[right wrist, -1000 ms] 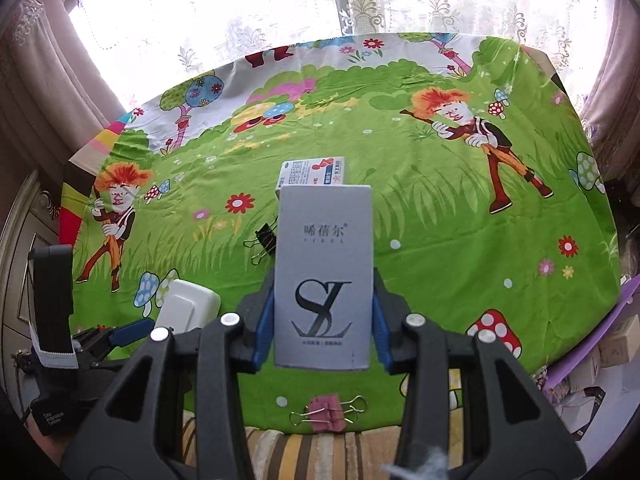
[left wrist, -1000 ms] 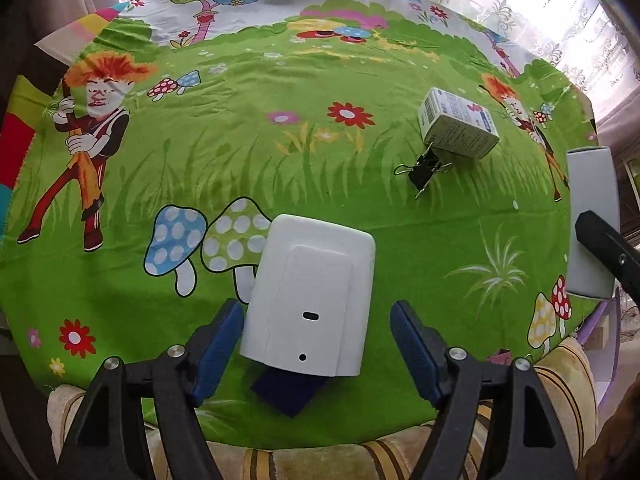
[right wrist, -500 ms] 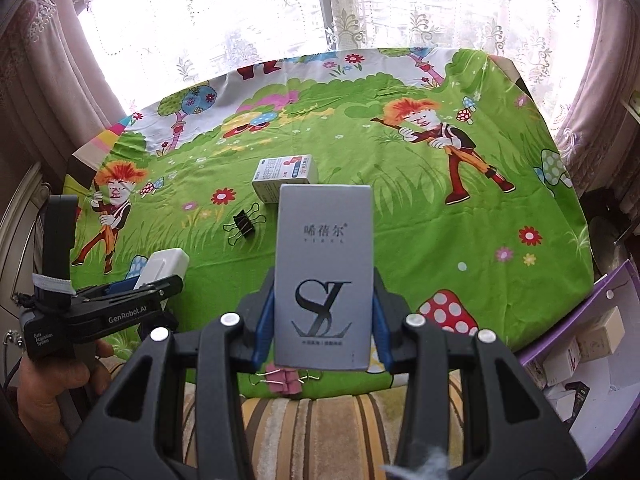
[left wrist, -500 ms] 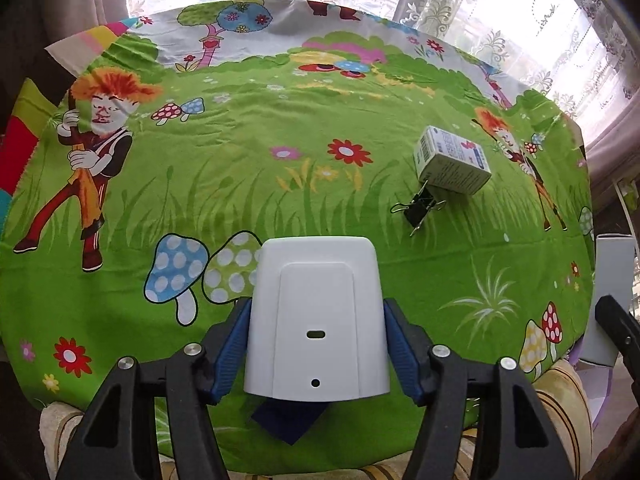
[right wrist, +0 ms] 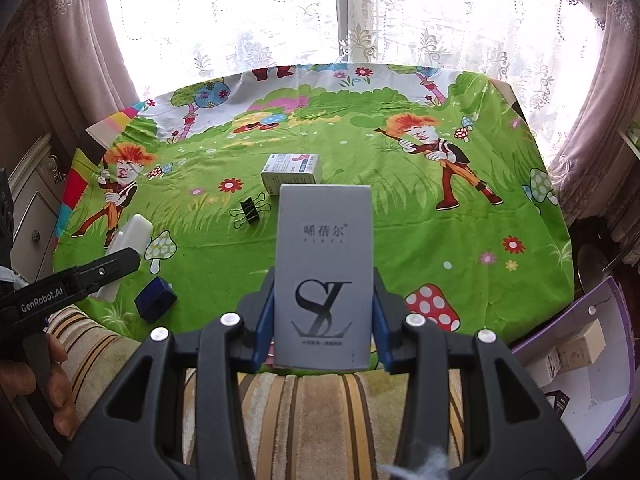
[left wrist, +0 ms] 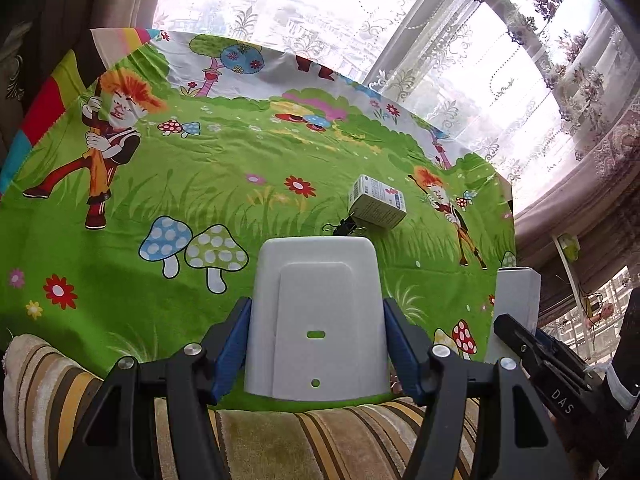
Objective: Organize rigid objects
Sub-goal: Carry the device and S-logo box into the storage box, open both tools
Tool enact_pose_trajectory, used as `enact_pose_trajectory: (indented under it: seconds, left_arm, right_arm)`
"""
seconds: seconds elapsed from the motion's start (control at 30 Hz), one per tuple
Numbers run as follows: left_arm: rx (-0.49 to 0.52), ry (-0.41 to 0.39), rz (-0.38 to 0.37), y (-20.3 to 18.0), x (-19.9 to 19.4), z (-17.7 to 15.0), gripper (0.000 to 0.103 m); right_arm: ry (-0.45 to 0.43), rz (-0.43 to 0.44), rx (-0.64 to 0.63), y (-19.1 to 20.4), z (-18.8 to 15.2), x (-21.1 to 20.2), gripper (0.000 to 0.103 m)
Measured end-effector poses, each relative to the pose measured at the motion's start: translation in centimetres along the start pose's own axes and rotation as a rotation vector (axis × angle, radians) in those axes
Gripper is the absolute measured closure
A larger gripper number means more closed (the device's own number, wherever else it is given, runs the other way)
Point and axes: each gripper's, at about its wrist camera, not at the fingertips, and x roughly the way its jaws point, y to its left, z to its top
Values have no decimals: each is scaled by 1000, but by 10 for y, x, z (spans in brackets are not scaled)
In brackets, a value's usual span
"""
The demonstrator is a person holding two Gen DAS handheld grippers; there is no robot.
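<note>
Left claw [left wrist: 316, 344] clamping white casing [left wrist: 318, 320], seemingly lifted off cloth [left wrist: 200, 184]

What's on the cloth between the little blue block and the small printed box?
A black binder clip lies on the tablecloth between the blue block and the printed box; the right wrist view shows it.

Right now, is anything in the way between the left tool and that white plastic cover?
Nothing visible. The left tool has just been closing its jaws and now clamps the white plastic cover directly, pads on both sides.
</note>
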Motion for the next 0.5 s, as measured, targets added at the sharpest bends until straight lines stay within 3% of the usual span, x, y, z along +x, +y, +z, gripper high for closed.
enact_pose_trajectory:
  seconds: [0.5]
  left_arm:
    - [86, 21, -78, -45, -14, -27, 39]
  right_arm:
    - [5, 10, 0, -14, -13, -16, 58]
